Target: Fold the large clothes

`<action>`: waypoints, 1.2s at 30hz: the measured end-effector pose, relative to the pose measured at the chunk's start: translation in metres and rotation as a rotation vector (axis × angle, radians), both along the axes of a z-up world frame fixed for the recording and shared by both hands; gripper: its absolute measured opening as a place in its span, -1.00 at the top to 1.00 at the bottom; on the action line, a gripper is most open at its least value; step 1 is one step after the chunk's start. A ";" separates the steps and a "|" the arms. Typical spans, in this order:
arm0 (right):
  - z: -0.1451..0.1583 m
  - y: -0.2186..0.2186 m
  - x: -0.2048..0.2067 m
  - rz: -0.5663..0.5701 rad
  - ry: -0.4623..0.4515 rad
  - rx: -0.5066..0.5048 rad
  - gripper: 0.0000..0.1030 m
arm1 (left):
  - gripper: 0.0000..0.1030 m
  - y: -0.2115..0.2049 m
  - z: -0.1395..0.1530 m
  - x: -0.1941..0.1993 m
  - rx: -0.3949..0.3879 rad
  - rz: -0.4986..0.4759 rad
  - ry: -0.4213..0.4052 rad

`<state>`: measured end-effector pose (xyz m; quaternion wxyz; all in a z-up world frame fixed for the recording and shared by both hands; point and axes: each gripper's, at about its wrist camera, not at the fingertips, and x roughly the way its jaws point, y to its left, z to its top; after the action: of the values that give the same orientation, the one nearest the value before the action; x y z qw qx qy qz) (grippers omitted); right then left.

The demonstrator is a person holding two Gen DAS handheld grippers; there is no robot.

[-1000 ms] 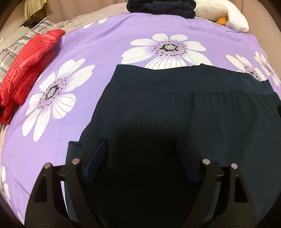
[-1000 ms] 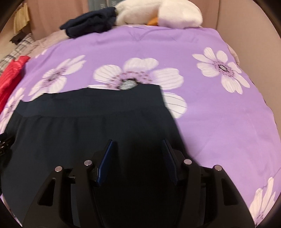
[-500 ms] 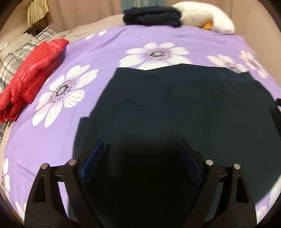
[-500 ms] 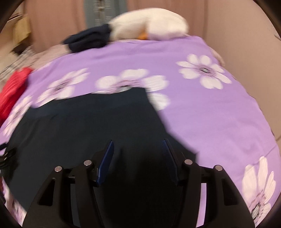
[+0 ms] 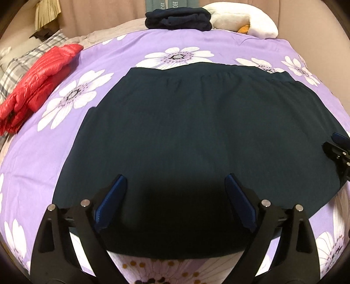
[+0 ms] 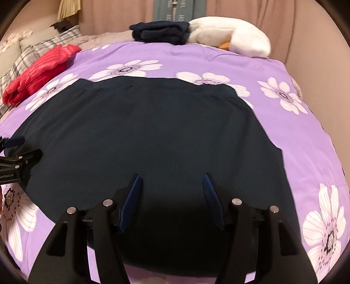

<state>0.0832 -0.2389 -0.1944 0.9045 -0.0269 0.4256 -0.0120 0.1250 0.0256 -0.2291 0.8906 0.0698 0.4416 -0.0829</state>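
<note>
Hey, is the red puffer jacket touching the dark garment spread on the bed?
Apart. The left wrist view shows the red puffer jacket separated from the dark garment by a stretch of bare purple bedspread.

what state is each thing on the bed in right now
dark garment: spread flat on the bedspread, ungripped
left gripper: open, fingers apart over the garment
right gripper: open, holding nothing
red jacket: bunched up, far left
navy clothes: folded pile at the far edge
</note>
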 end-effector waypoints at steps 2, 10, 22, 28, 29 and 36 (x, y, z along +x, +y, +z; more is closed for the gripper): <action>0.000 -0.008 -0.006 -0.031 -0.001 -0.001 -0.18 | -0.82 0.004 0.000 -0.003 -0.004 0.008 0.003; 0.004 -0.045 -0.032 -0.148 -0.007 0.042 -0.18 | -0.85 0.016 0.001 -0.013 -0.019 0.034 0.017; 0.009 -0.079 -0.056 -0.247 -0.006 0.087 -0.18 | -0.96 0.051 0.000 -0.025 -0.094 0.075 0.056; 0.023 -0.097 -0.079 -0.336 0.019 0.059 -0.21 | -0.96 0.061 0.018 -0.039 -0.020 0.116 0.067; 0.028 -0.099 -0.083 -0.342 0.019 0.056 -0.28 | -0.96 0.062 0.027 -0.043 0.009 0.132 0.057; 0.095 -0.076 -0.102 -0.271 -0.045 0.079 -0.96 | -0.96 0.050 0.120 -0.068 0.051 0.127 -0.090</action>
<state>-0.0185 -0.3149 -0.0998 0.9041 0.0669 0.4052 -0.1180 0.0573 0.0754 -0.1090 0.9111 0.0681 0.4064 -0.0118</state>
